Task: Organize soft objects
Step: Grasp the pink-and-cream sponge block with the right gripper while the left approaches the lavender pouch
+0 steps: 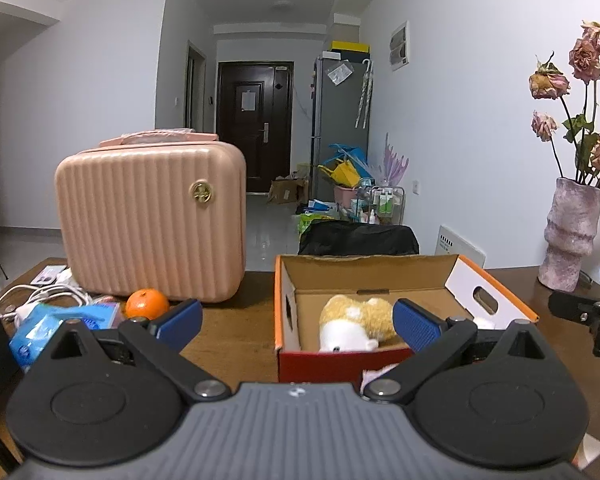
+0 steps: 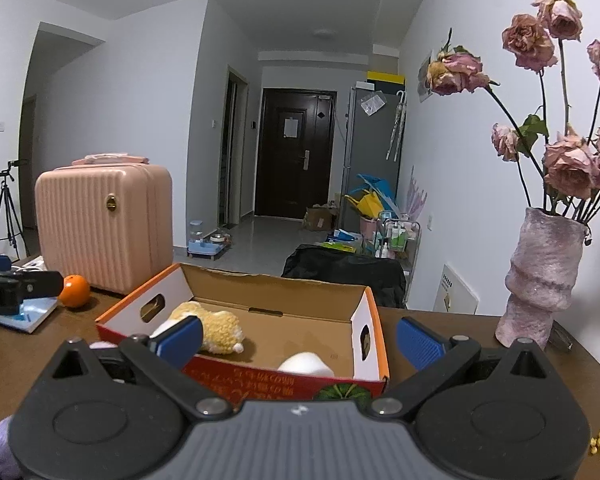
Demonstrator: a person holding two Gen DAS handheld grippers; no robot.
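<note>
**Plush toy lies in the open carton, both grippers spread and empty**

A fluffy plush toy (image 1: 356, 320) with a yellow-tan back and a white belly lies on the floor of an open cardboard box (image 1: 286, 312), whose outside is red and orange and whose inside is plain brown. In the left wrist view the toy sits at about 1 o'clock from the gripper, its nap short and curly. A second soft thing, white and rounded (image 2: 306, 363), rests in the box's near right corner in the right wrist view, well apart from the plush toy (image 2: 216, 330) at 11 o'clock.

The left gripper (image 1: 296, 322) has its blue-padded fingers (image 1: 416, 328) spread wide with nothing between them, hovering before the box's near wall. The right gripper (image 2: 298, 338) is likewise released, its pads (image 2: 182, 338) wide apart above the near rim.

The box stands on a brown table (image 1: 228, 332). At 10 o'clock in the left view stands a ribbed pink case (image 1: 152, 228), with an orange (image 1: 147, 304) just in front of it. At 2 o'clock, a mottled pink vase (image 2: 540, 280) holds dried roses (image 2: 568, 164).
</note>
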